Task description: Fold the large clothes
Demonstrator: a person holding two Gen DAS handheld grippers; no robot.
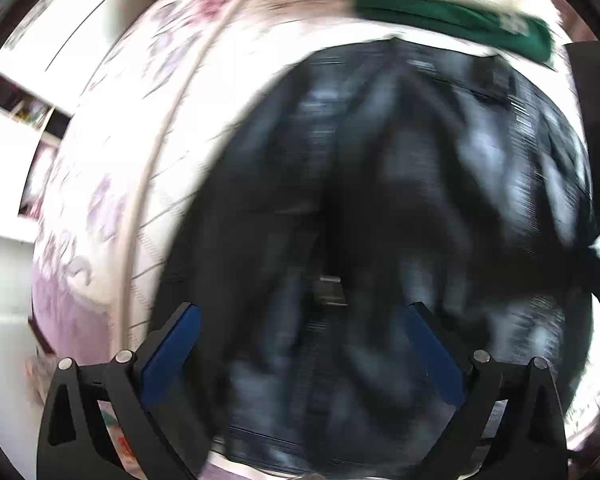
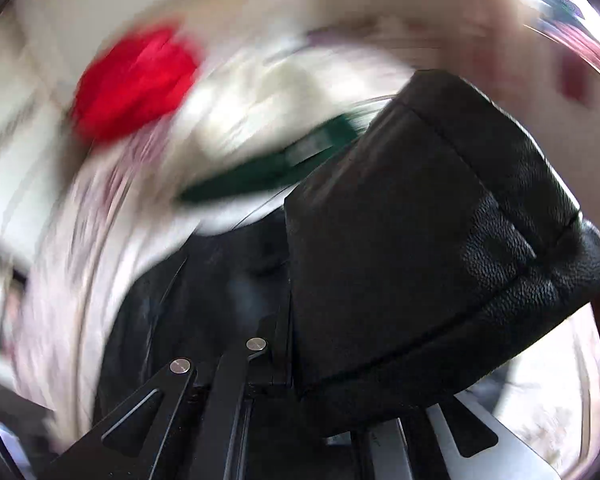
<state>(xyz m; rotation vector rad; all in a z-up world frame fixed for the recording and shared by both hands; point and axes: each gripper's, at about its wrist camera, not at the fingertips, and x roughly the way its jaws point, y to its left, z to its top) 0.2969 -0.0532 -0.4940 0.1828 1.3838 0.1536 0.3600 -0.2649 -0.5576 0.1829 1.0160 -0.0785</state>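
Floral bedding (image 1: 112,200), white with faded purple print, is seen as the work surface, and both views are smeared by motion. Nearest the right camera, a thick fold of the black leather jacket (image 2: 420,248) is clamped in the right gripper (image 2: 296,364), its jaws drawn together on the pebbled material and the fold raised clear of the rest. From the left camera the jacket (image 1: 380,200) is seen spread dark and glossy over the bed, and the left gripper (image 1: 304,344) is held over it with its blue-padded fingers (image 1: 172,344) wide apart and nothing between them. A fold-over is judged to be in hand: one side is lifted, the other not yet taken. The next move is judged to call for the lifted part to be carried across the body and laid flat, with the free gripper brought down to pin or smooth. Farther off, a green garment (image 1: 460,24) and something red (image 2: 136,84) are made out. No writing or label can be read.
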